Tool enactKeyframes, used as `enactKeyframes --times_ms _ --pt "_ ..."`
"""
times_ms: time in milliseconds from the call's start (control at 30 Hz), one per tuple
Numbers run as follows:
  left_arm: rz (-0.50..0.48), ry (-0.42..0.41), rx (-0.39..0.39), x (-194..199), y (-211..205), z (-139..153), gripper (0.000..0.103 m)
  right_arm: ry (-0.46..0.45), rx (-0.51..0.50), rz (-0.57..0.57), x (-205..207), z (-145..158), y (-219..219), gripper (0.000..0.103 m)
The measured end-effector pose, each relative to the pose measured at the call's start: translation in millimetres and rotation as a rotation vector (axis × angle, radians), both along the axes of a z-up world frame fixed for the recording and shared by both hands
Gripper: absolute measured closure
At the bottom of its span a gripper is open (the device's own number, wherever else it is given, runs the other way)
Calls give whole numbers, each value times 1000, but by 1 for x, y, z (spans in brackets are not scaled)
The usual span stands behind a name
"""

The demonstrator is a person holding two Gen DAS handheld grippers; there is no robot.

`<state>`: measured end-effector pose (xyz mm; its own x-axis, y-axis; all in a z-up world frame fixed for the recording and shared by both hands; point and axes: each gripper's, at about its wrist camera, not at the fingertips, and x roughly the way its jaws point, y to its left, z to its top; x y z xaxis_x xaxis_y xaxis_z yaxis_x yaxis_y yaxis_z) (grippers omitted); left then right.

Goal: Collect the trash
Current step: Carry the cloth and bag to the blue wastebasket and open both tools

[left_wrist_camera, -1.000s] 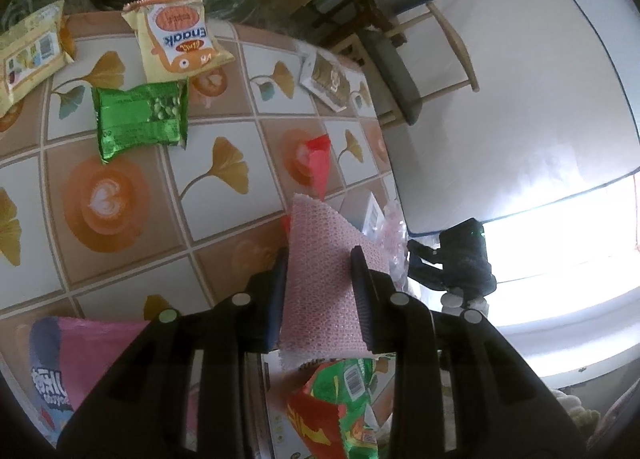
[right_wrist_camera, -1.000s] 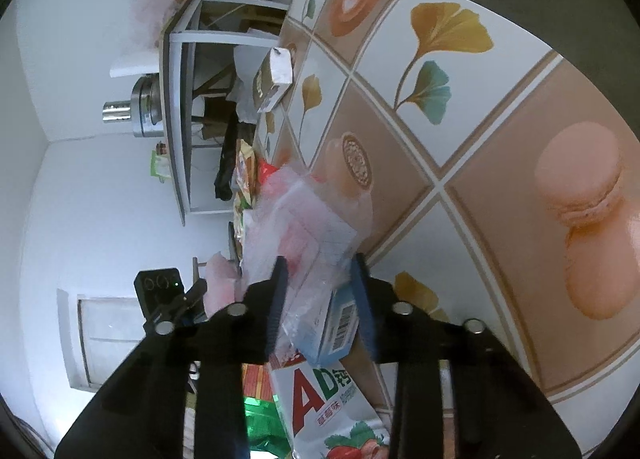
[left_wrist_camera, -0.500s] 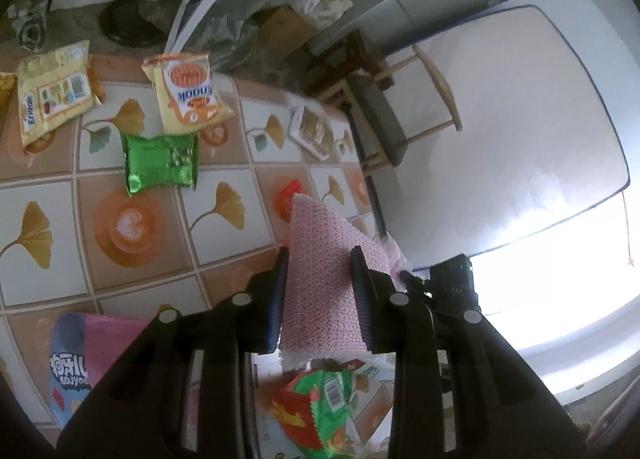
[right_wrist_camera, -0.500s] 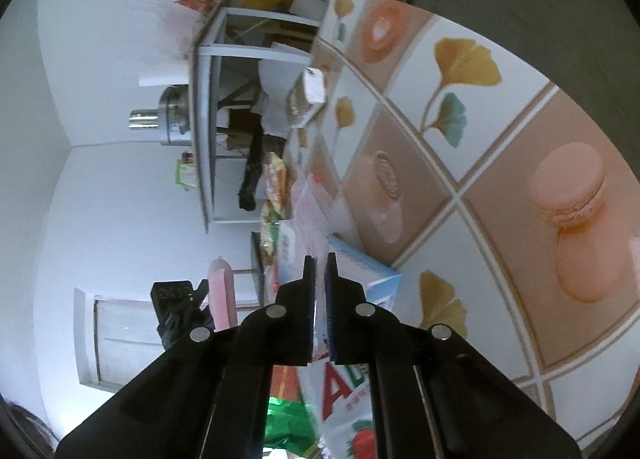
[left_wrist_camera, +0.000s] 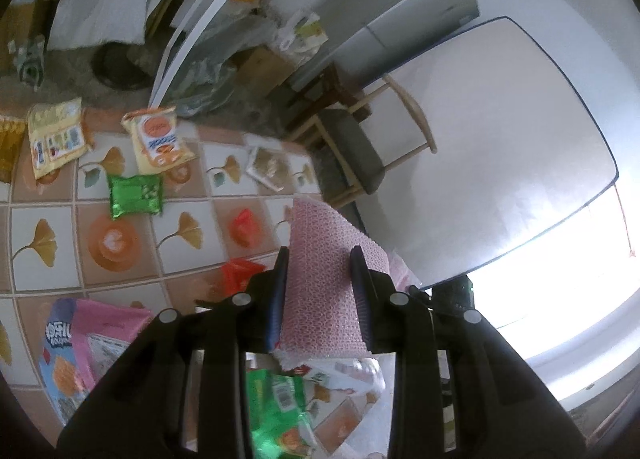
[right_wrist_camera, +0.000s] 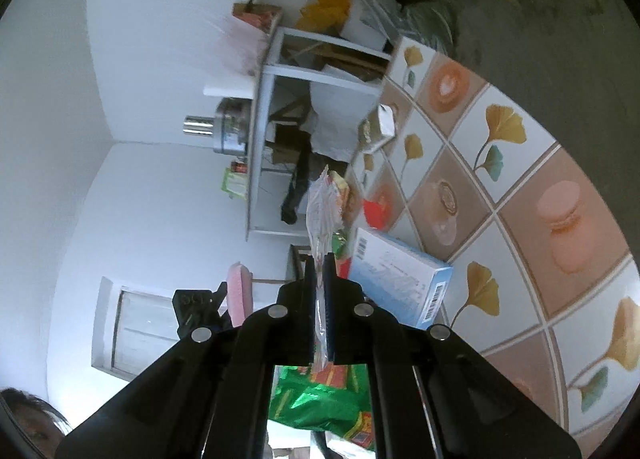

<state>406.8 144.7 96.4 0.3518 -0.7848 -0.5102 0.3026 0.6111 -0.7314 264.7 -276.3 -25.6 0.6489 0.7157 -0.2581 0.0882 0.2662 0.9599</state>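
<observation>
Above the littered table (left_wrist_camera: 120, 283), the left gripper (left_wrist_camera: 320, 287) pinches a pink pad (left_wrist_camera: 324, 259) and the right gripper (right_wrist_camera: 319, 291), pressed together, clamps a clear wrapper (right_wrist_camera: 322, 203), evidently for disposal.

A pink bubble-wrap piece (left_wrist_camera: 320, 291) stands upright, clamped between jaws. A crumpled clear plastic wrapper (right_wrist_camera: 322, 215) is pinched upright. A green packet (left_wrist_camera: 136, 190) lies flat on the table (left_wrist_camera: 120, 279).

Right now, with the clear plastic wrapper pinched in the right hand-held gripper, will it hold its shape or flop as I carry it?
The clear plastic wrapper looks thin and crinkled, so probably floppy and very light. It stands up past the right hand-held gripper, so it may sway. The film looks slick; it could slip.
</observation>
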Motion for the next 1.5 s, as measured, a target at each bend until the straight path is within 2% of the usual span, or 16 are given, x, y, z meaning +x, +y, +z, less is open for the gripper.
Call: enactKeyframes --times_ms 167,333,467,567,700,867,967,1100,1267,1367,1500 --pt "-12 -46 8 -24 -23 32 75 -41 4 -51 -33 19 -24 99" --pt "-25 -99 30 -55 -61 63 75 -73 3 -145 -84 33 -63 99" --pt "-46 -144 33 -81 -104 77 75 -80 -13 -235 -131 39 -98 99" --pt "-45 -155 32 -94 -133 75 75 -72 -25 -299 -164 39 -119 99" --pt "-64 -144 6 -116 -184 58 75 -31 -51 -401 -215 33 -154 99" --pt "-149 -135 1 -142 -258 29 75 41 -138 -526 -271 26 -185 99" --pt "-207 -123 25 -154 -309 8 75 86 -182 -602 -303 17 -201 99" --pt "-272 -116 98 -170 -381 -26 75 147 -205 -686 -335 -3 -219 99" --pt "-324 -54 150 -173 -456 -74 75 232 -260 -755 -351 -33 -237 99" --pt "-345 -18 201 -173 -499 -103 75 295 -327 -776 -350 -50 -251 99" --pt "-356 -23 283 -171 -548 -134 75 351 -391 -784 -335 -71 -267 99"
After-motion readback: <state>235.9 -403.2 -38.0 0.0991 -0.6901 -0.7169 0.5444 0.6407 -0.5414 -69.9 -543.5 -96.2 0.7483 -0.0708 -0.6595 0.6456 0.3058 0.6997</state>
